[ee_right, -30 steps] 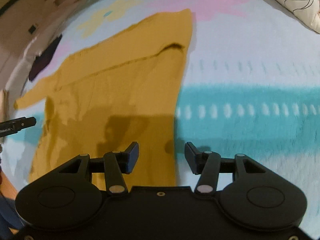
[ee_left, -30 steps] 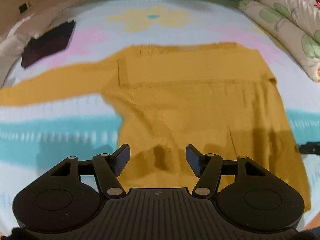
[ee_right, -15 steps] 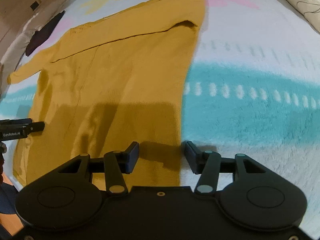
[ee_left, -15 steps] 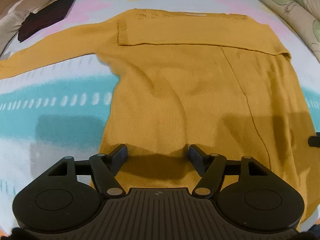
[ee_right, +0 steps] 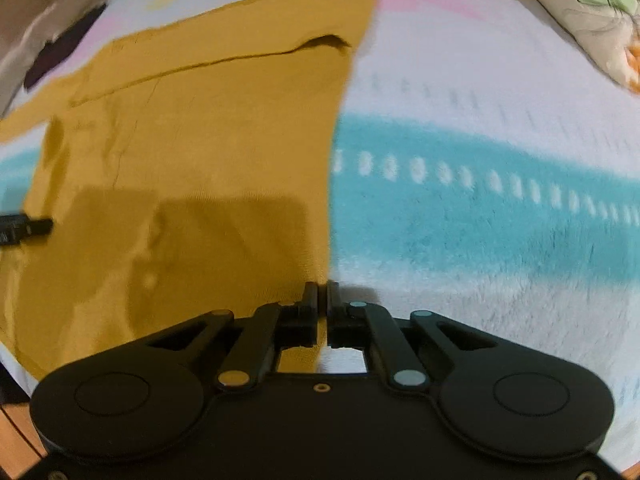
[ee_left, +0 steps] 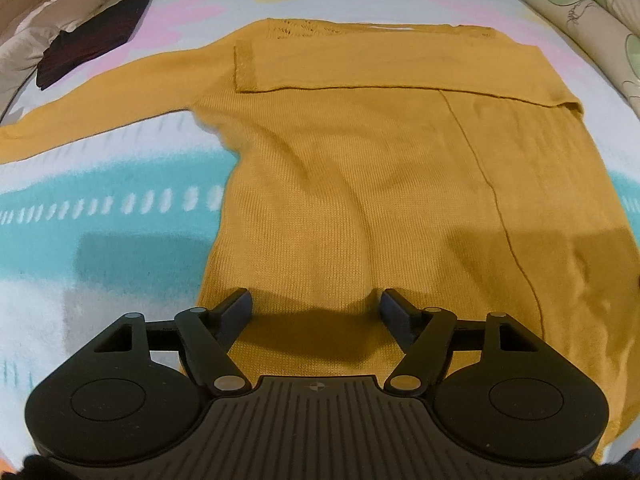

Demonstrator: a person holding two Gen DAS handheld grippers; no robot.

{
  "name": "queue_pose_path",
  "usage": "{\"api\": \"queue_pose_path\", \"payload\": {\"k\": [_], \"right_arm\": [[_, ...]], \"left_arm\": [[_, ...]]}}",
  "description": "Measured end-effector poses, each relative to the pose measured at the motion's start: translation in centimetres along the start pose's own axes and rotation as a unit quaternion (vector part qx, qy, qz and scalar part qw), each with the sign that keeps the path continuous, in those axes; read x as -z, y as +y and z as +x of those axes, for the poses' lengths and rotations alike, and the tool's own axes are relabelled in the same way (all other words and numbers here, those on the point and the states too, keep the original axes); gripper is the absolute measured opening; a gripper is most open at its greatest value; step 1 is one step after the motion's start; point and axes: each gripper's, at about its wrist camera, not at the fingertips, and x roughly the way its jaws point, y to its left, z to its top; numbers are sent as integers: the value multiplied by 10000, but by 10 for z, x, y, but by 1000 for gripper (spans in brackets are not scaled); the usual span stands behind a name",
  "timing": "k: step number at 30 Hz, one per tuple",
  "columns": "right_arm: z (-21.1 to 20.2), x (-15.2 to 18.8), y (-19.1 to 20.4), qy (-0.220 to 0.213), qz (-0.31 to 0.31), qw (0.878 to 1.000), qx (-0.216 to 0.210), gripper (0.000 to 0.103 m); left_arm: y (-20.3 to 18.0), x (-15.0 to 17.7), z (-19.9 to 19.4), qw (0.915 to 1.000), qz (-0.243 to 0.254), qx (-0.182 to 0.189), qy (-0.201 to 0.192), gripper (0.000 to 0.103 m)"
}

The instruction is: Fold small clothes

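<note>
A mustard yellow knit sweater [ee_left: 360, 184] lies flat on a pastel blanket [ee_left: 100, 240]. One sleeve stretches out to the left and the other is folded across the chest. My left gripper [ee_left: 316, 308] is open, its fingers spread wide just over the bottom hem near the lower left corner, nothing pinched. In the right wrist view the sweater [ee_right: 192, 152] fills the left half. My right gripper [ee_right: 322, 296] is shut on the sweater's right edge close to the hem. One fingertip of the left gripper [ee_right: 24, 226] pokes in at the left border.
A dark folded garment [ee_left: 92, 36] lies at the blanket's far left corner. A floral quilt [ee_left: 580, 12] is bunched along the upper right, and shows as the quilt [ee_right: 592, 12] in the right wrist view. A teal band of the blanket [ee_right: 480, 216] runs to the sweater's right.
My right gripper went from open astride the sweater's right edge to shut on it. My left gripper sank closer to the hem and its fingers spread a little wider.
</note>
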Motion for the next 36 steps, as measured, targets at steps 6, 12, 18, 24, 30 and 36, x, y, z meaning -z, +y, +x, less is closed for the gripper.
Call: {"api": "queue_pose_path", "payload": {"k": [6, 12, 18, 24, 30, 36], "right_arm": [[-8, -7, 10, -203, -2, 9997, 101, 66], [-8, -7, 16, -32, -83, 9994, -332, 73], [-10, 18, -14, 257, 498, 9951, -812, 73], [-13, 38, -7, 405, 363, 9918, -1153, 57], [-14, 39, 0, 525, -20, 9966, -635, 11], [-20, 33, 6, 352, -60, 9983, -452, 31]], "left_arm": [[0, 1, 1, 10000, -34, -2, -7, 74], [1, 2, -2, 10000, -6, 44, 25, 74], [-1, 8, -8, 10000, 25, 61, 58, 74], [-2, 16, -12, 9999, 148, 71, -8, 74], [1, 12, -13, 9999, 32, 120, 64, 73], [12, 5, -23, 9997, -223, 19, -137, 69]]}}
